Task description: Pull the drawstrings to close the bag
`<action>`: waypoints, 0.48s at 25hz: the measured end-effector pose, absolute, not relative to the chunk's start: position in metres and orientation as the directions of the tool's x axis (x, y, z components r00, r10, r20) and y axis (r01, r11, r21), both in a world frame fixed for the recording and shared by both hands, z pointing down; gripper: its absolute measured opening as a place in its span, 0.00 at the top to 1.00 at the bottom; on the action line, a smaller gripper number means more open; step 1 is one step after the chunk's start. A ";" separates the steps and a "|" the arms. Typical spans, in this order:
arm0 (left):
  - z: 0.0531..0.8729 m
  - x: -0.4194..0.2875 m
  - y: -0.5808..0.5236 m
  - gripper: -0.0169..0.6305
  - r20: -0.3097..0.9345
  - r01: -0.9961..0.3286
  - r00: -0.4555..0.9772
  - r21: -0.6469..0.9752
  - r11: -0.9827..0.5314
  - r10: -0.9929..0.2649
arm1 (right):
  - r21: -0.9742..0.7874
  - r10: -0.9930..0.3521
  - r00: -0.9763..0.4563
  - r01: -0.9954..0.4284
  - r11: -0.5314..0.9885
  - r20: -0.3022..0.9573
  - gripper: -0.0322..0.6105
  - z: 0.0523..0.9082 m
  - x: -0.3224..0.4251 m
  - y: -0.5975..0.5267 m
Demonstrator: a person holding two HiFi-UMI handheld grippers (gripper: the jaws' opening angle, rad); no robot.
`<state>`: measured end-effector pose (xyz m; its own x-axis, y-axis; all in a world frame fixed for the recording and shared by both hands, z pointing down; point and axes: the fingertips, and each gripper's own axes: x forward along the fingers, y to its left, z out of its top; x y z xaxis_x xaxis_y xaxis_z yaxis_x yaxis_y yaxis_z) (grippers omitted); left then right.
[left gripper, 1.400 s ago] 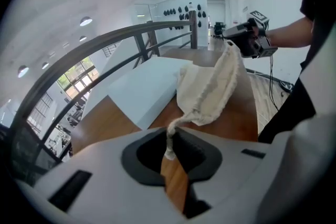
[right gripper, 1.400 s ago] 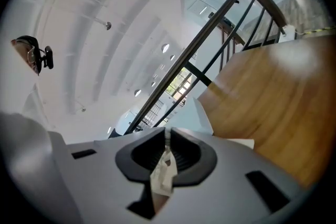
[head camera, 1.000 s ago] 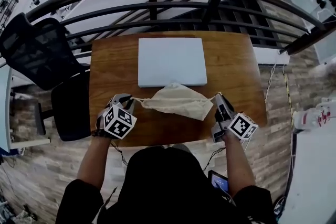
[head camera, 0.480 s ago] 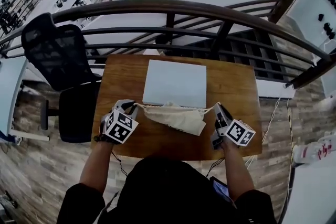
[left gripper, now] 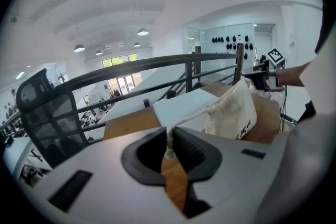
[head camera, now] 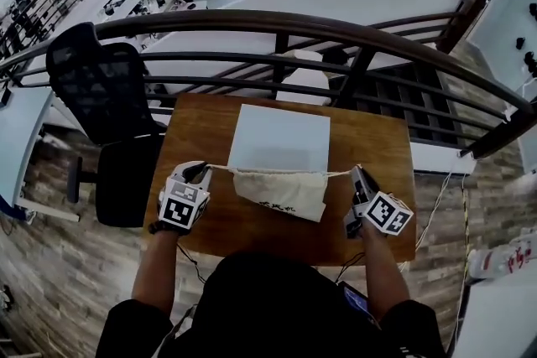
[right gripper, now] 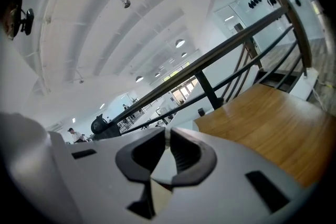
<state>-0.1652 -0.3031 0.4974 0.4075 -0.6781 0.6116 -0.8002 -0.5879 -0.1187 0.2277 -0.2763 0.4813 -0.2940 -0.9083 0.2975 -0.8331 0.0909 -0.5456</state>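
Wooden table (head camera: 377, 155) by a railing (head camera: 277, 21): bag (head camera: 281, 190) hangs from taut drawstring (head camera: 223, 168), left gripper (head camera: 204, 169) and right gripper (head camera: 359, 173) jaws each pinching one end.

Cream bag (head camera: 279, 190) shows dark print, drawstrings (head camera: 222, 168) off-white. The table (head camera: 373, 151) is warm brown wood-grain, the board (head camera: 279, 137) pale white. Black-and-white square markers cover left gripper (head camera: 204, 168) and right gripper (head camera: 359, 173). The chair (head camera: 96, 80) is black mesh.
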 end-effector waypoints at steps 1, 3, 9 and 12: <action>0.498 -0.166 -0.304 0.91 0.609 -0.801 0.404 -0.125 -0.585 -0.683 | -0.528 -0.910 -0.288 -0.844 0.093 0.300 0.91 0.480 0.229 -0.277; 0.500 -0.167 -0.304 0.91 0.612 -0.798 0.395 -0.140 -0.586 -0.685 | -0.510 -0.913 -0.274 -0.856 0.089 0.301 0.91 0.479 0.232 -0.277; 0.508 -0.164 -0.307 0.91 0.618 -0.825 0.367 -0.129 -0.550 -0.695 | -0.444 -0.918 -0.195 -0.896 0.024 0.345 0.91 0.484 0.240 -0.277; 0.515 -0.166 -0.311 0.91 0.612 -0.847 0.342 -0.127 -0.516 -0.713 | -0.375 -0.918 -0.111 -0.926 -0.043 0.381 0.91 0.489 0.246 -0.274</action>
